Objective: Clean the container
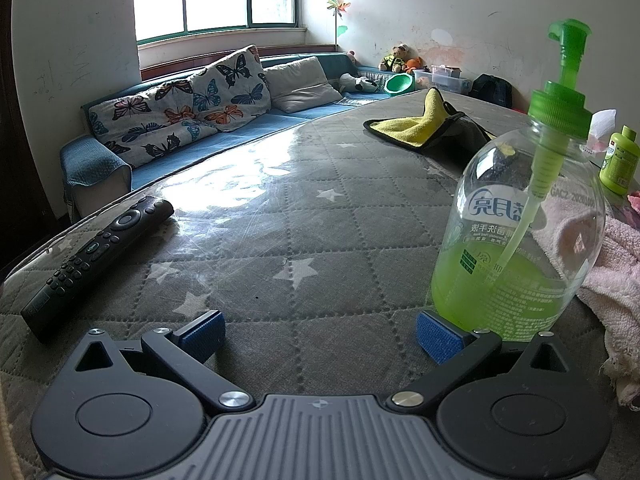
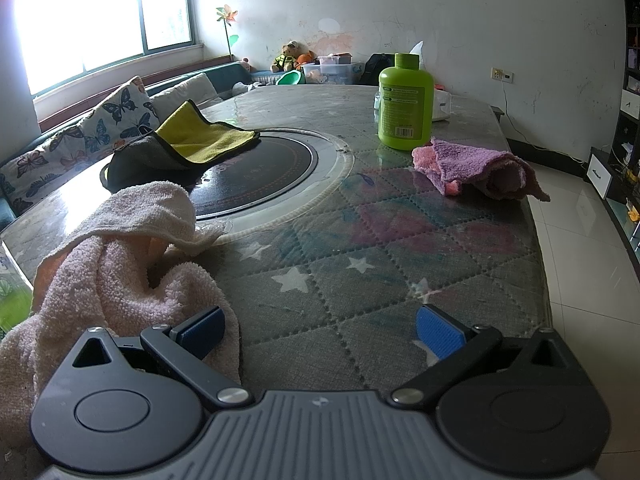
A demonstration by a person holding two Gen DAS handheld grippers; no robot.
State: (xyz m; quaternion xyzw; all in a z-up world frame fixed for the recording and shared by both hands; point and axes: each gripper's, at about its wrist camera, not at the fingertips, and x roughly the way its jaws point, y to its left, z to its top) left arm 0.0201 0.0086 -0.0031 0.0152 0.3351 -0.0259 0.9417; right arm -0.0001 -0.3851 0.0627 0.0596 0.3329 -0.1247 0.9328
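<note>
A clear pump bottle [image 1: 516,236] with green liquid soap and a green pump head stands on the table, just beyond the right finger of my left gripper [image 1: 320,330], which is open and holds nothing. A pale pink towel [image 2: 120,276] lies crumpled under the left finger of my right gripper [image 2: 320,330], which is open too. The same towel [image 1: 612,264] shows to the right of the bottle. A sliver of the bottle [image 2: 12,300] shows at the left edge of the right wrist view. A green opaque bottle [image 2: 405,102] stands farther back.
A black remote [image 1: 100,256] lies at the left. A yellow and grey cloth [image 2: 188,144] rests on the round black hob [image 2: 260,172] in the table's middle. A purple-pink cloth [image 2: 476,168] lies near the green bottle. The table's right edge [image 2: 540,240] drops to a tiled floor.
</note>
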